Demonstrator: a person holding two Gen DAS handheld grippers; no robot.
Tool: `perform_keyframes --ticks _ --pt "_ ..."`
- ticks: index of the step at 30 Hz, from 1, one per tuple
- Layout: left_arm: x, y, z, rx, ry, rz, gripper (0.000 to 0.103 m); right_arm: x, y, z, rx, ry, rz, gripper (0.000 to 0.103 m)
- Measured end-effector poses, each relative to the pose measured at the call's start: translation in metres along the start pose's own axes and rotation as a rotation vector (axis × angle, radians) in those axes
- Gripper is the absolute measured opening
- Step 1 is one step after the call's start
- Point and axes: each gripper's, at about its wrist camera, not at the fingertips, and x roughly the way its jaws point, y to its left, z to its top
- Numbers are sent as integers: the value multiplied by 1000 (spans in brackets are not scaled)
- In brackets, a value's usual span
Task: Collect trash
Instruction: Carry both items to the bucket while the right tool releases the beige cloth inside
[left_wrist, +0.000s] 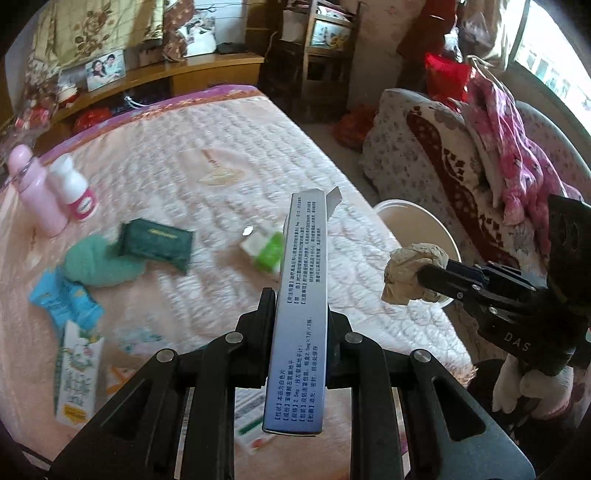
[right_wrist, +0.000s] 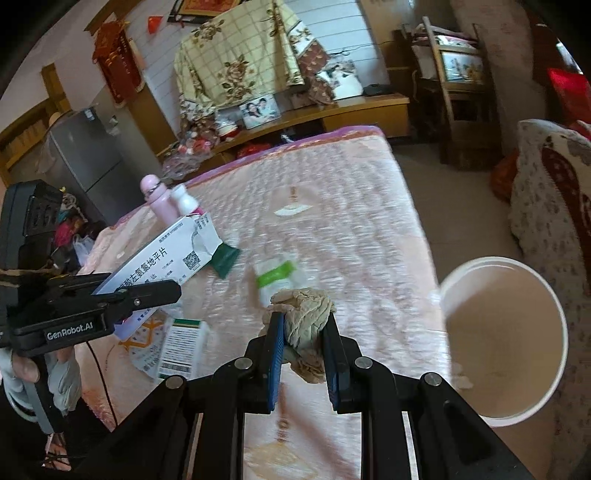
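Bed (left_wrist: 229, 155) with pink quilted cover carried scattered items. White bucket (right_wrist: 504, 343) stood on the floor beside the bed's edge, mouth open. Left gripper (left_wrist: 301, 314), fingers clenched on a long medicine box (left_wrist: 301, 302), held above the bed, box flap open at the far end. Right gripper (right_wrist: 303, 328), fingers clenched on a crumpled beige paper wad (right_wrist: 306, 317), held near the bucket. Lying on the cover: dark green packet (left_wrist: 157, 242), green-and-white tissue pack (left_wrist: 264, 249), pink bottle (left_wrist: 33, 188).

Two bottles (left_wrist: 51, 188), one white bucket (right_wrist: 504, 343), two tongs (left_wrist: 301, 306).
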Motion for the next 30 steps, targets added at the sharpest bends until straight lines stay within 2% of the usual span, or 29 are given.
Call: perform_keyframes --ticks 13,26,30 --pt "34 -72 10 78 19 -38 17 -30 -58 -13 47 -16 -116 19" --pt "78 -127 29 54 66 -138 18 -42 -138 -25 131 0 -287 19" --pt "96 -146 36 36 70 -179 18 -41 -163 -31 180 11 -308 19"
